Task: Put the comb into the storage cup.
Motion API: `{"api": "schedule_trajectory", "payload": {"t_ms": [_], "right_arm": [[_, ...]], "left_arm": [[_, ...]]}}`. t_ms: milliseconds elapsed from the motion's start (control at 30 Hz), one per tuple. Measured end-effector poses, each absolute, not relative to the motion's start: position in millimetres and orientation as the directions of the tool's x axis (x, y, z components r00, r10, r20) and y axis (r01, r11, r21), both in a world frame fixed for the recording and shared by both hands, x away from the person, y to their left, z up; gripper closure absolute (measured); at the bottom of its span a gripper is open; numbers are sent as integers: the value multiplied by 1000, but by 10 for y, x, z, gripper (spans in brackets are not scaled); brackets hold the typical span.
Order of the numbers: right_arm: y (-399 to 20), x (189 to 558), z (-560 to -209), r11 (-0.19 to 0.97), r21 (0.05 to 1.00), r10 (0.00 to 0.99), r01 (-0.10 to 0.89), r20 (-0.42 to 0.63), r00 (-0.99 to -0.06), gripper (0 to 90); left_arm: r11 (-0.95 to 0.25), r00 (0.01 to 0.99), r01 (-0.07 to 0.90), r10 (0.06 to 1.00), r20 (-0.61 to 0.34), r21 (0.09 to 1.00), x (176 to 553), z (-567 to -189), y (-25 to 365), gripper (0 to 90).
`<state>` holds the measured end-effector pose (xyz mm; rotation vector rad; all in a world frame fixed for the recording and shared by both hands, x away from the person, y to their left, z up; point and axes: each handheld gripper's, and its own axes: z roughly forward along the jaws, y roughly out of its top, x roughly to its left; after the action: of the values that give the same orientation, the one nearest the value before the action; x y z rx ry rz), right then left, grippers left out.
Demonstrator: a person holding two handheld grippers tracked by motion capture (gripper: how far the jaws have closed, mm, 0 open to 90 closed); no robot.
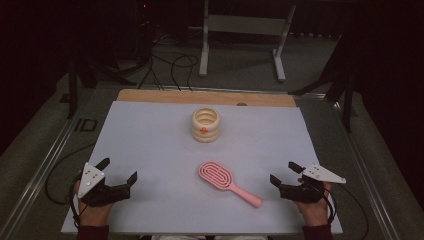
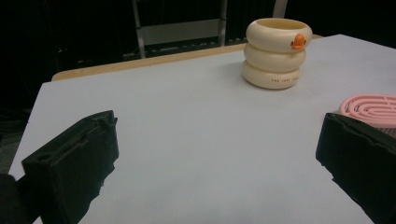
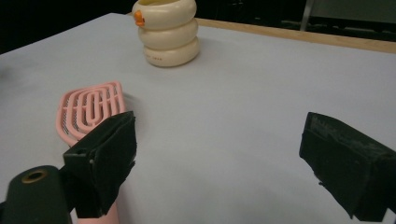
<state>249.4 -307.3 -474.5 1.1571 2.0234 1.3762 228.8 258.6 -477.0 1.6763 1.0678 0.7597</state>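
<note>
Pink hairbrush (image 1: 229, 182) flat on table (image 1: 150, 145) | cream cup (image 1: 205, 124) upright

Pink hairbrush (image 1: 223, 179) near cream holder (image 1: 205, 124)

Both black grippers, left gripper (image 1: 119, 173) and right gripper (image 1: 283, 173), carry grey triangular plates, trailing cables, blocky jaws; dark red sleeves.

In the left gripper view, the brush (image 2: 371, 106) is cut by the right edge and partly hidden behind the right jaw. The print on the cup (image 2: 276, 52) is illegible.
</note>
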Motion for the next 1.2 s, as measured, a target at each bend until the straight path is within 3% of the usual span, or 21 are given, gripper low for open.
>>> {"api": "schedule_trajectory", "payload": {"t_ms": [1200], "right_arm": [[-2444, 2816, -4554, 343, 800, 740, 493, 93, -666, 85]], "left_arm": [[-170, 410, 311, 912, 29, 935, 2280, -4786, 2514, 0]]}}
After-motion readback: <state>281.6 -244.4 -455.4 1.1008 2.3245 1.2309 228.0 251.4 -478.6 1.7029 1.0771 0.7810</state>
